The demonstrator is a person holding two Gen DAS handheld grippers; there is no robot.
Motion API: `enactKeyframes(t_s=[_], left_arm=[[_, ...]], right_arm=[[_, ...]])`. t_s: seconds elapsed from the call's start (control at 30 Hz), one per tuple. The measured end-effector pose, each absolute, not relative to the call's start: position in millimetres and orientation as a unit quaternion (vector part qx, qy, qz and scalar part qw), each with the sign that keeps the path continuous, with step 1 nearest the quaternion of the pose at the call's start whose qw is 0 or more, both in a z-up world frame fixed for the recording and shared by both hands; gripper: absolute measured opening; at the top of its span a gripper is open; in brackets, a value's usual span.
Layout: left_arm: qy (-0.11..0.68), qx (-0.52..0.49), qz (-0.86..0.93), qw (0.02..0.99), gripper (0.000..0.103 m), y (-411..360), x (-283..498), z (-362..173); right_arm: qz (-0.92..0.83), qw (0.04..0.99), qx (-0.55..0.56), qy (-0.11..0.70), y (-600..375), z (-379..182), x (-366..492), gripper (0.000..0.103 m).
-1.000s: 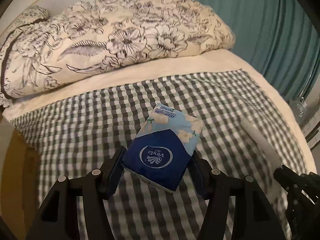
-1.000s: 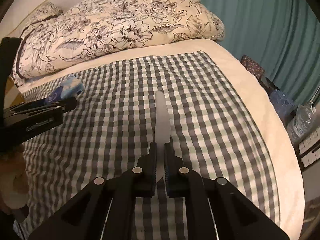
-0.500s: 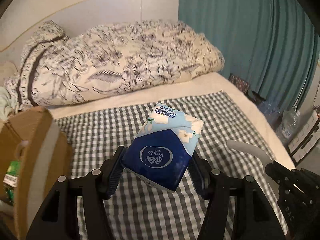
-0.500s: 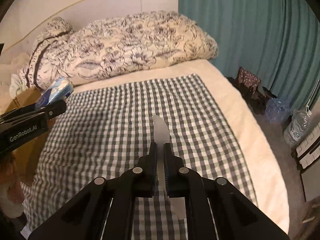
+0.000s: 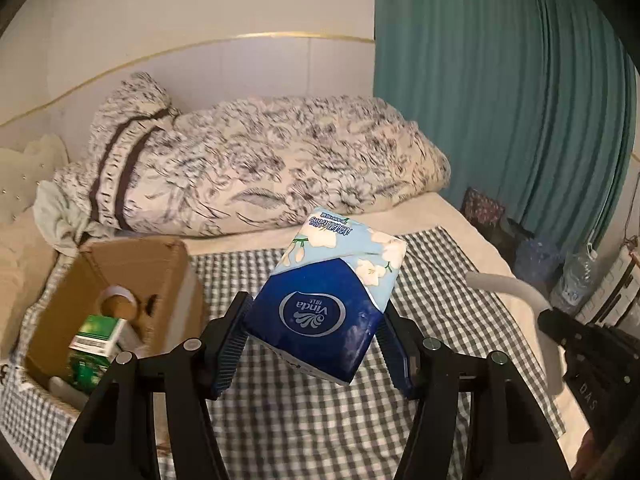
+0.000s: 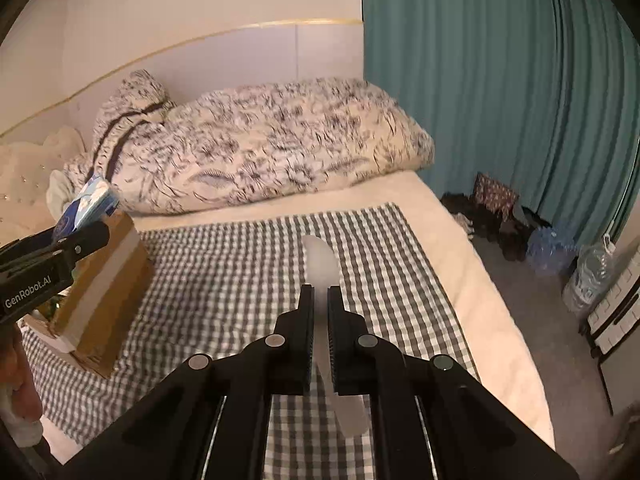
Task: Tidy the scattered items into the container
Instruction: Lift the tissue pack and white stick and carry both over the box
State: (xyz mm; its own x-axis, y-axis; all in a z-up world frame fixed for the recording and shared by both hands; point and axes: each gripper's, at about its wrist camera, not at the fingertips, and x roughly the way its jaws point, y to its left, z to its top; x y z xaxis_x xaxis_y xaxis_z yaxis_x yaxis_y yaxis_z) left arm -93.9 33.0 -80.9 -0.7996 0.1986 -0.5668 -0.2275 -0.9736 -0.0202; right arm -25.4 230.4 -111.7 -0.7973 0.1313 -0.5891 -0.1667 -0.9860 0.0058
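Note:
A blue and pale-blue Vinda tissue pack point(image 5: 332, 264) hangs above the checked cloth, with my left gripper point(image 5: 316, 320) shut on its sides. To its lower left stands an open cardboard box point(image 5: 176, 264) holding a green carton point(image 5: 96, 336) and a tape roll point(image 5: 118, 304). My right gripper point(image 6: 320, 292) is shut on a flat white plastic utensil point(image 6: 320, 264) that sticks out past the fingertips. From the right wrist view the box point(image 6: 108, 292) is at the left, and the left gripper point(image 6: 92, 236) holds the tissue pack point(image 6: 88, 200) above it.
A grey-and-white checked cloth point(image 6: 224, 272) covers the bed. A bundled floral duvet point(image 5: 256, 168) lies at the back. A teal curtain point(image 6: 480, 80) hangs at the right. Past the bed's right edge, bags and water bottles point(image 6: 588, 276) sit on the floor.
Both grippers have risen and drawn back from the bed with their items still held. The cardboard box has come into view at the left.

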Motion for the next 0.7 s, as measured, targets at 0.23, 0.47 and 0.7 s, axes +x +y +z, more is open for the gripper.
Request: enactKeyframes(t_s=[0.23, 0.47, 0.7], left_arm=[[0.007, -0.277, 0.957, 0.088, 0.062, -7, -72, -57], [-0.003, -0.267, 0.961, 0.069, 0.062, -40, -59, -49], [-0.012, -0.265, 0.963, 0.047, 0.062, -76, -55, -45]], right_arm=[[0.957, 0.055, -0.284, 0.018, 199, -84, -8, 0.006], [0.964, 0.032, -0.264, 0.006, 172, -66, 1, 0.006], [0.966, 0.010, -0.258, -0.001, 147, -59, -4, 0.006]])
